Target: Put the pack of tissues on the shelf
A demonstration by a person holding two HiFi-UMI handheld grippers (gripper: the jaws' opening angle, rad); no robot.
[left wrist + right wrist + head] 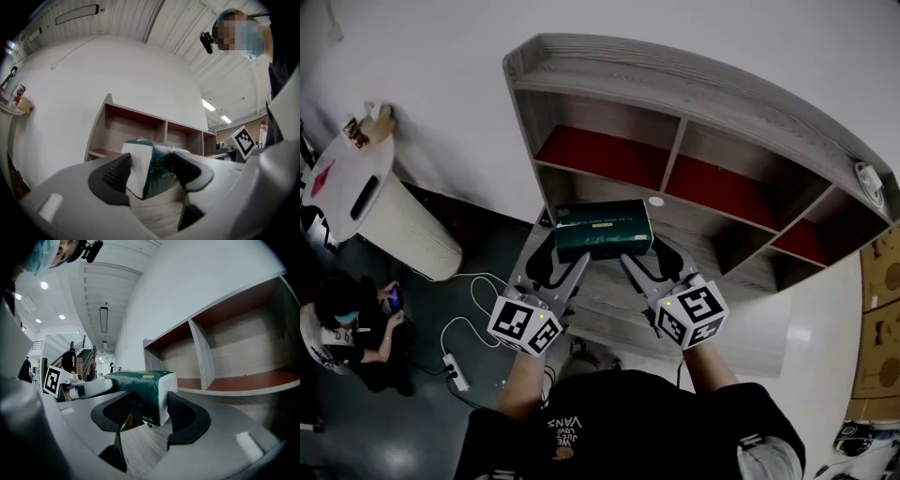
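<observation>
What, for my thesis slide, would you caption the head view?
The left gripper and right gripper together grip a green pack of tissues in front of the wooden shelf's open compartments.

This is probably a test lab or recording hall, not a home. A bare wooden shelf [675, 159] is standing alone against a plain white wall [441, 56]. A power strip [456, 373] and its white cable [473, 277] are lying loose on the dark floor [422, 422], and cardboard boxes [879, 309] are sitting at the side. Overhead, strip lights [208, 104] are glowing under a high ribbed ceiling [187, 28]. A staircase [88, 355] is rising in the background, and a person [342, 328] is sitting on the floor.
</observation>
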